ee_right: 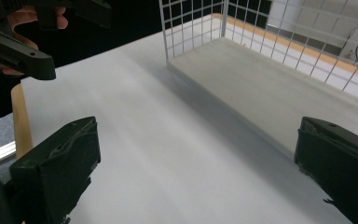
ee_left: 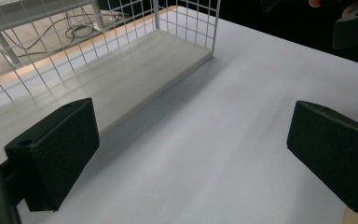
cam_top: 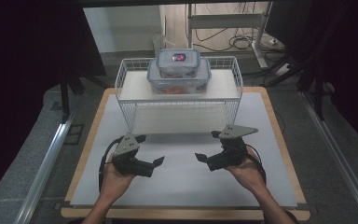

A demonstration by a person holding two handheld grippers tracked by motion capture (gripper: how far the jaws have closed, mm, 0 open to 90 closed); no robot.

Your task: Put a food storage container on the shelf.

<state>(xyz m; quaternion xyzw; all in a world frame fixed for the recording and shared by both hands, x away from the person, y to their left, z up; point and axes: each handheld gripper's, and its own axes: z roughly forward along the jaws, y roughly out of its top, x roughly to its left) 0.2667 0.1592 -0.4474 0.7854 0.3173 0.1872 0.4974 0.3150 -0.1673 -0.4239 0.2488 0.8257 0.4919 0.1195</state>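
Observation:
A white wire rack [cam_top: 126, 79] stands at the back of the table. On its upper shelf a small clear lidded box [cam_top: 178, 60] is stacked on a larger clear lidded box [cam_top: 179, 80] with something orange inside. My left gripper [cam_top: 151, 150] is held low over the white mat, open and holding nothing, in front of the rack's left side. My right gripper [cam_top: 206, 145] mirrors it on the right, also open and holding nothing. In the left gripper view the gripper [ee_left: 191, 154] faces the rack's lower board [ee_left: 121, 79]. In the right gripper view the gripper [ee_right: 196, 163] faces that lower board [ee_right: 270, 88].
A white mat [cam_top: 186, 186] covers the wooden table [cam_top: 81, 163]. Metal rails [cam_top: 46, 163] run along the floor on both sides. Cables [cam_top: 242, 42] and a desk frame lie behind the table. The right gripper [ee_left: 354, 25] and the left gripper [ee_right: 23, 51] appear in each other's views.

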